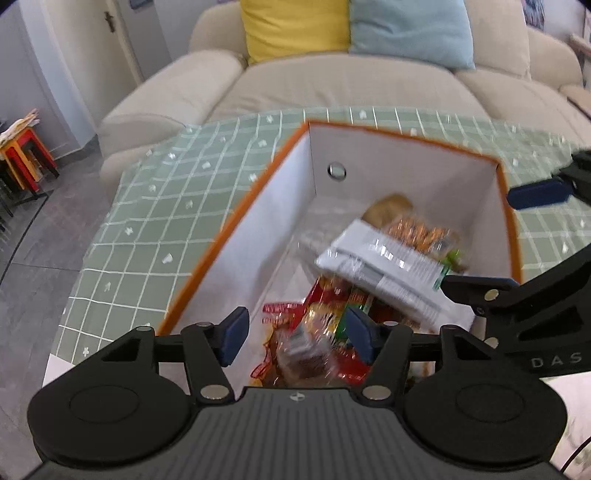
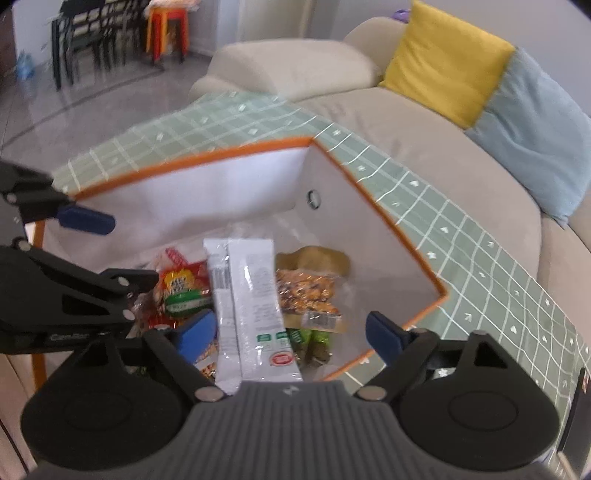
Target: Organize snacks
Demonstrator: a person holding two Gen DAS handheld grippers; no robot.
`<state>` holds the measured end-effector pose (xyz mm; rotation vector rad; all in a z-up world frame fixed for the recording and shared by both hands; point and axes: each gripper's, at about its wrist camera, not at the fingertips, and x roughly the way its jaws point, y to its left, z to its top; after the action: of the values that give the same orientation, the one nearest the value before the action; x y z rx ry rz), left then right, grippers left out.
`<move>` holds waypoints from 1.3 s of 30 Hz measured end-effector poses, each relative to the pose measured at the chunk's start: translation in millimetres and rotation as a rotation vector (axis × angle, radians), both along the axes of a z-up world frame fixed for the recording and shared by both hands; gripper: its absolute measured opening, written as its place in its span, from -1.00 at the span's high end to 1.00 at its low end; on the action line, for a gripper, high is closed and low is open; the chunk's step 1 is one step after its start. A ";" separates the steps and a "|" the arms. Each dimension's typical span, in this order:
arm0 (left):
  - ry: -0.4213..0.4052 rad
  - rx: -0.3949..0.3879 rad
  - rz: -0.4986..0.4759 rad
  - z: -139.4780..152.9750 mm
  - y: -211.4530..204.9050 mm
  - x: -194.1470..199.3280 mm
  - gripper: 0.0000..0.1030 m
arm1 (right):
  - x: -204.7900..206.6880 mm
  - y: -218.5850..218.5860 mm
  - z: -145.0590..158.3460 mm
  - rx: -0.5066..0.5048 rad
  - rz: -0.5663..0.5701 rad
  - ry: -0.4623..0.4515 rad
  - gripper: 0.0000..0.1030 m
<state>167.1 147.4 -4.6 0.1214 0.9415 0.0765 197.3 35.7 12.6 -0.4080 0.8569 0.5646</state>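
Left claw (image 1: 295,330): mine, jaws spread, blue pads (image 1: 233,335) clear of everything; red snack packets (image 1: 317,332) lie below the gap, blurred, not gripped.
Right claw (image 2: 291,334): mine, jaws released wide, nothing pressed between them; the long white packet (image 2: 255,310) lies in the box under the gap.
Neighbour claw: in the left wrist view the right claw's blue pad (image 1: 537,192) juts in at 3 o'clock, over the box's right rim; in the right wrist view the left claw's pad (image 2: 86,220) comes in at 9 o'clock, over the box's left side.
Snacks: all inside the box; the white packet (image 1: 384,269) lies across the pile, a nut bar (image 2: 306,291) just beside it at 3 o'clock, a pale brown bun (image 2: 317,260) beyond at 1 o'clock, a green-labelled red packet (image 2: 181,291) at 9 o'clock.
Box (image 1: 258,229): white walls, orange rim; far corner floor bare; a round metal eyelet (image 1: 337,171) on the far wall.
Counter (image 1: 155,206): green checked cloth, bare strip around the box at 10 to 12 o'clock.
Edges: counter's far edge meets the beige sofa (image 1: 332,88); its left edge drops to grey floor (image 1: 33,273).
Beyond: yellow cushion (image 1: 295,29) and blue cushion (image 1: 410,29) on the sofa.
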 end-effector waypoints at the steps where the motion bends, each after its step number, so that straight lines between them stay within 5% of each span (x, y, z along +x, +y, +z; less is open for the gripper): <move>1: -0.020 -0.001 0.004 4.1 -2.9 -2.6 -0.37 | -1.4 -4.1 5.3 0.017 -0.015 -0.008 -0.71; 12: -0.344 0.003 0.024 68.5 -47.2 -56.3 -0.37 | -59.2 -69.2 70.0 0.179 -0.189 -0.190 -0.85; 18: -0.450 -0.015 -0.008 85.1 -72.8 -82.8 -0.41 | -106.4 -116.0 90.2 0.223 -0.255 -0.282 -0.89; 29: -0.536 0.038 -0.068 82.2 -116.1 -134.7 -0.60 | -190.6 -173.3 90.3 0.255 -0.395 -0.349 -0.92; 39: -0.443 0.032 -0.046 53.3 -130.6 -165.0 -0.60 | -239.6 -190.0 67.8 0.277 -0.460 -0.356 -0.92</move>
<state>2.1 16.8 48.8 0.1488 0.4955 0.0721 -42.3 -154.4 80.4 -0.0462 0.4947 0.1686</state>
